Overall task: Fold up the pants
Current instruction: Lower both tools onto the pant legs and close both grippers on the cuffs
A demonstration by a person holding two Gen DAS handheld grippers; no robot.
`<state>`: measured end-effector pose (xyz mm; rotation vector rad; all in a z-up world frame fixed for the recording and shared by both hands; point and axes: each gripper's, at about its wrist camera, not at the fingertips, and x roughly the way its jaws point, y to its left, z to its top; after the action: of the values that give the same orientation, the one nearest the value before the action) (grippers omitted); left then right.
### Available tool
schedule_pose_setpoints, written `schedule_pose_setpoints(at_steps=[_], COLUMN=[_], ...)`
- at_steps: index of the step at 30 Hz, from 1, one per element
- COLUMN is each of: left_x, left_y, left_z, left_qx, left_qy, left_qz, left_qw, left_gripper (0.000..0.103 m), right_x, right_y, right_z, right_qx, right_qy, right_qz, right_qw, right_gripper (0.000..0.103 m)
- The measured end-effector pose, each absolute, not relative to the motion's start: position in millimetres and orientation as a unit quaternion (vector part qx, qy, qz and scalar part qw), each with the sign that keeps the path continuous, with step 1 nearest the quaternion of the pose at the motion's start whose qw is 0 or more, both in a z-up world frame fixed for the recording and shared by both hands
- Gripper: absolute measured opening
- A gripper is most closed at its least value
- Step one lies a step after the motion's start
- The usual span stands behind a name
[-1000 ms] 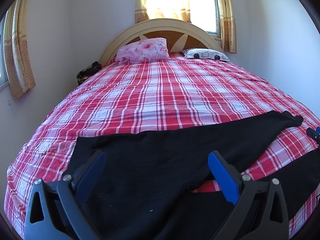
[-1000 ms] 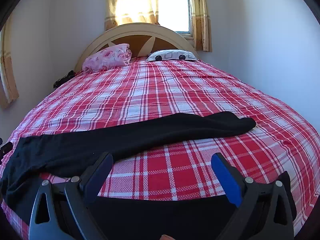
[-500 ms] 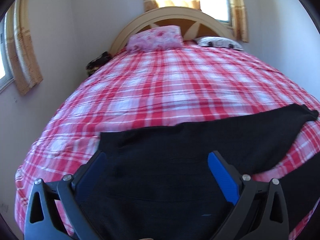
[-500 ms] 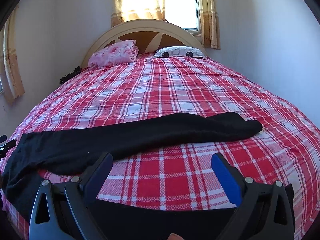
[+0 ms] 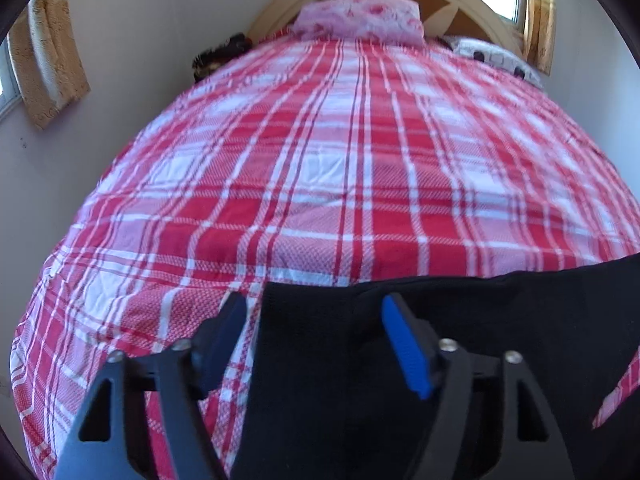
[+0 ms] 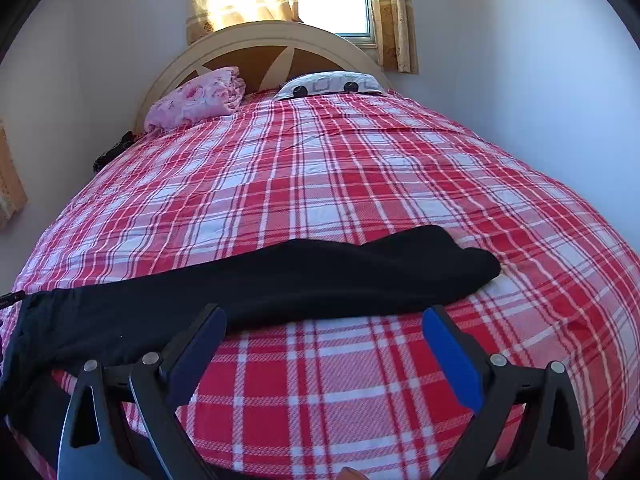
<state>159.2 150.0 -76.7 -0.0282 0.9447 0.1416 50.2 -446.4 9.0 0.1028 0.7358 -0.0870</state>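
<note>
Black pants (image 6: 304, 276) lie spread across the near end of a bed with a red and white plaid cover (image 6: 340, 184). One leg stretches to the right and ends near the bed's right side. In the left wrist view the waist end of the pants (image 5: 400, 360) fills the bottom. My left gripper (image 5: 314, 316) is partly closed, its jaws straddling the waist corner, the left finger over plaid. My right gripper (image 6: 324, 328) is open and empty over plaid between the two legs.
A pink floral pillow (image 6: 196, 98) and a white patterned pillow (image 6: 332, 85) lie by the cream headboard (image 6: 260, 46). A dark bundle (image 6: 114, 152) sits at the bed's far left edge. Walls stand close on both sides.
My left gripper has moved left and lower to the waist corner, and its jaws have narrowed. My right gripper has dropped closer to the bed, still wide open.
</note>
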Motion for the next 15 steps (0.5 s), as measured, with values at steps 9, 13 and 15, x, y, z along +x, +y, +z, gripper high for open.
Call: schedule_pose_setpoints(at_steps=[9, 13, 15], left_x=[156.0, 160.9, 164.2], left_y=[168.8, 168.3, 166.2], left_z=[-94.0, -93.2, -93.1], left_qx=[-0.081, -0.078, -0.072], left_qy=[0.481, 0.486, 0.488], left_qz=[0.036, 0.021, 0.016], left_qw=[0.872, 0.87, 0.869], left_gripper=[0.047, 0.036, 0.034], right_x=[100.2, 138.7, 158.3], right_y=[-536.3, -566.2, -575.9], right_z=[25.0, 7.2, -4.7], right_qx=[0.054, 0.064, 0.066], right_qy=[0.38, 0.414, 0.43], right_qz=[-0.111, -0.105, -0.102], right_qw=[0.917, 0.902, 0.895], right_gripper=[0.084, 0.077, 0.077])
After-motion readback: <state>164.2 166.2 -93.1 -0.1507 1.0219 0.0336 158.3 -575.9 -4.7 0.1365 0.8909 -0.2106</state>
